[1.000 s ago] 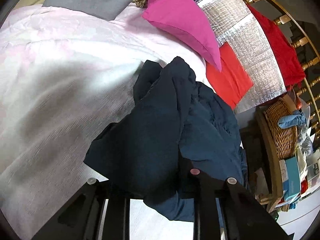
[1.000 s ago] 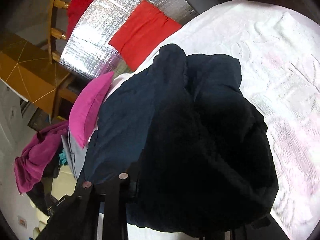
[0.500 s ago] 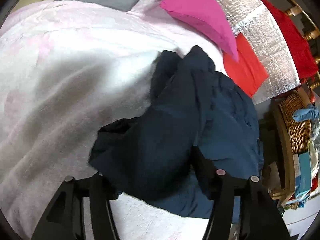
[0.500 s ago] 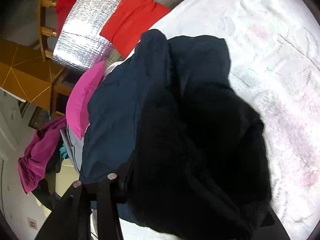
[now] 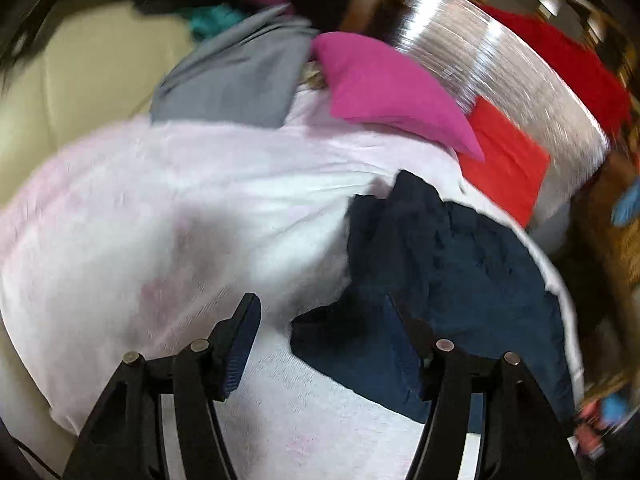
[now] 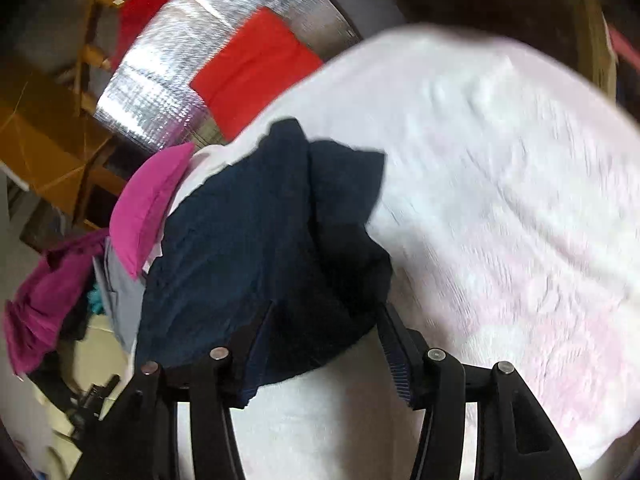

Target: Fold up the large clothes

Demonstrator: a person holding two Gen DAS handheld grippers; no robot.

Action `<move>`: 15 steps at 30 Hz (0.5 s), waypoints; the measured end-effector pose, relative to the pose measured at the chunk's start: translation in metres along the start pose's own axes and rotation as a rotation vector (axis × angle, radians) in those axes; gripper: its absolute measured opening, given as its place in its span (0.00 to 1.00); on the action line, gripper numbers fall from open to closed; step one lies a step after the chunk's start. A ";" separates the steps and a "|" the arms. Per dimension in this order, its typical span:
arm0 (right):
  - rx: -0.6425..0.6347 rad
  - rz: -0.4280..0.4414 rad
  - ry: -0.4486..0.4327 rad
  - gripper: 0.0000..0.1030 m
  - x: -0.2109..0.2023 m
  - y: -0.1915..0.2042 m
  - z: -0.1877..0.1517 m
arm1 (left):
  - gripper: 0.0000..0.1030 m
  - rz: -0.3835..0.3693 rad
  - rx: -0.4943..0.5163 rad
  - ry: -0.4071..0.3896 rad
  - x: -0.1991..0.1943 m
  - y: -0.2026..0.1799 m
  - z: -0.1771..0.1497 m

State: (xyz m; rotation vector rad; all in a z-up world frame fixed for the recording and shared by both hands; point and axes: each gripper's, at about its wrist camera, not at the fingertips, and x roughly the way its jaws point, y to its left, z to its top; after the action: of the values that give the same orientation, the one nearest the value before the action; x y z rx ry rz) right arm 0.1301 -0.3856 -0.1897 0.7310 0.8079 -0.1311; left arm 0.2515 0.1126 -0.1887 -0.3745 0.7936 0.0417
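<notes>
Left wrist view: the pale pink-white blanket (image 5: 168, 208) covers the work surface, and the crumpled navy garment (image 5: 452, 264) lies on its right part, long axis running away toward the red cloth (image 5: 504, 160). The left gripper (image 5: 324, 328) stands apart, holding nothing, the garment's near edge by its right finger only. In the right wrist view, the right gripper (image 6: 320, 332) is likewise apart and looks nearer, with dark cloth lying loose between its fingers.
</notes>
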 end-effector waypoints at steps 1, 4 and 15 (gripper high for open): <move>-0.020 -0.006 -0.015 0.54 0.000 0.007 0.001 | 0.63 0.006 0.037 0.004 0.003 -0.009 -0.002; -0.081 -0.064 -0.037 0.54 0.010 0.029 0.008 | 0.64 0.011 0.118 0.043 0.017 -0.025 -0.007; -0.073 -0.072 -0.176 0.44 -0.007 0.033 0.034 | 0.69 0.160 0.297 0.054 0.035 -0.046 -0.020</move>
State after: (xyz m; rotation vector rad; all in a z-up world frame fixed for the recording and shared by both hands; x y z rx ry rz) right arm 0.1585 -0.3838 -0.1507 0.6125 0.6678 -0.2263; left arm 0.2707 0.0587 -0.2118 -0.0304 0.8680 0.0628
